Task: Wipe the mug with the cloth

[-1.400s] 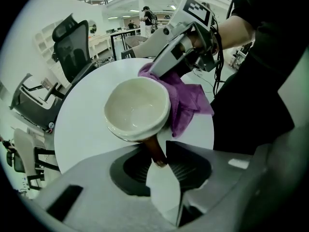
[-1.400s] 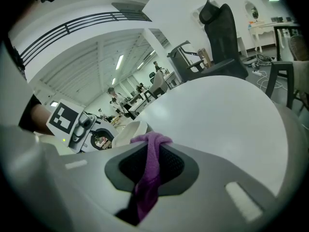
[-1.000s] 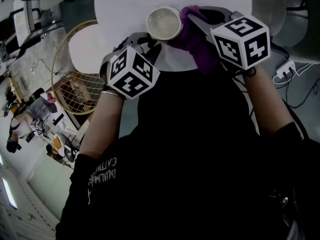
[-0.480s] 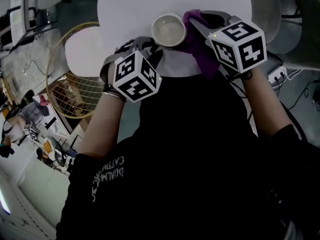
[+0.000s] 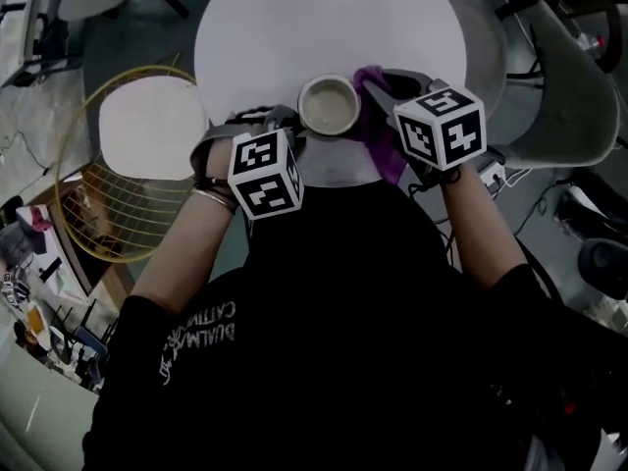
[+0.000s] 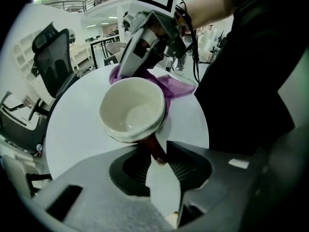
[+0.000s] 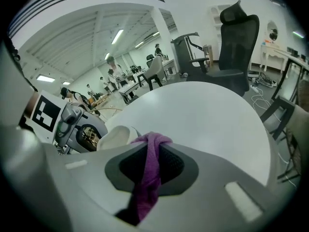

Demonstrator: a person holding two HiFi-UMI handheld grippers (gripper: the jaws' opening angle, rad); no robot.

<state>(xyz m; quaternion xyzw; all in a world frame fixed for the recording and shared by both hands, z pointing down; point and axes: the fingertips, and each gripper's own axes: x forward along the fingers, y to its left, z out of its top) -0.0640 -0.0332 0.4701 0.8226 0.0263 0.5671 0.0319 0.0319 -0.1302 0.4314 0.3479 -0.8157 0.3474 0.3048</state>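
Note:
A cream mug (image 5: 329, 106) sits over the near edge of the round white table (image 5: 324, 18). Its brown handle (image 6: 155, 151) lies pinched between the jaws of my left gripper (image 6: 160, 148), and the mug (image 6: 133, 111) tilts with its mouth toward that camera. In the head view my left gripper (image 5: 286, 123) is at the mug's near left. My right gripper (image 5: 373, 86) is shut on a purple cloth (image 5: 379, 121), which lies against the mug's right side. The cloth (image 7: 149, 175) hangs between the right jaws, with the mug (image 7: 115, 137) just left of it.
A yellow wire-framed stool (image 5: 108, 199) with a white seat (image 5: 147, 130) stands left of the table. On the right is a grey chair (image 5: 549, 86), with a power strip (image 5: 491, 170) on the floor. A black office chair (image 7: 234, 47) stands beyond the table's far side.
The head view has swung, so the table, mug and grippers sit lower and smaller in frame. Both gripper cubes have turned a little. The cloth stays against the mug's right side.

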